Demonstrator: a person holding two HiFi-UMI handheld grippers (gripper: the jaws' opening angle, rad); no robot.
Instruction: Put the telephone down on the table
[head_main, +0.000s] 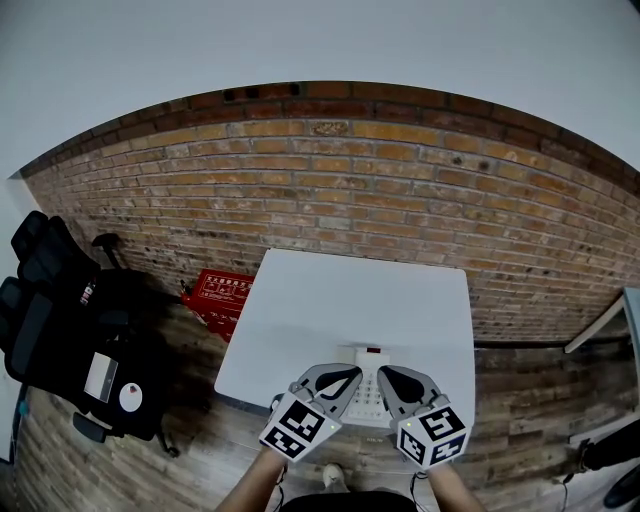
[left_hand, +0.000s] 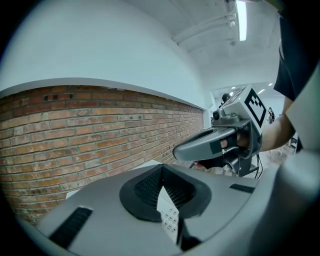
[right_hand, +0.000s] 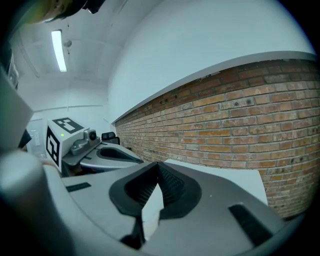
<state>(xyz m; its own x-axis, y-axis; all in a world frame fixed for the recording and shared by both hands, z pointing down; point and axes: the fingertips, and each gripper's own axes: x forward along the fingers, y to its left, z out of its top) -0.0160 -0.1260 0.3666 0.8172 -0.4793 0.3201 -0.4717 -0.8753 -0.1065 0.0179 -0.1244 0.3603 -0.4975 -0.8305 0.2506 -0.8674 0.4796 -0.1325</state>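
Note:
A white telephone (head_main: 369, 388) with a keypad and a small red part at its far end lies at the near edge of the white table (head_main: 330, 300). My left gripper (head_main: 351, 373) and right gripper (head_main: 384, 373) hover side by side over it, tips close together, both shut with nothing between the jaws. In the left gripper view my left gripper (left_hand: 161, 174) shows closed jaws, with a strip of the telephone's keypad (left_hand: 169, 218) under the gap and the right gripper (left_hand: 192, 150) at the right. In the right gripper view my right gripper (right_hand: 159, 171) is closed, the left gripper (right_hand: 107, 151) beside it.
A brick wall (head_main: 400, 190) runs behind the table. A black office chair (head_main: 70, 330) stands at the left on the wooden floor, and a red crate (head_main: 222, 293) sits by the table's left far corner. Another table's edge (head_main: 605, 320) shows at the right.

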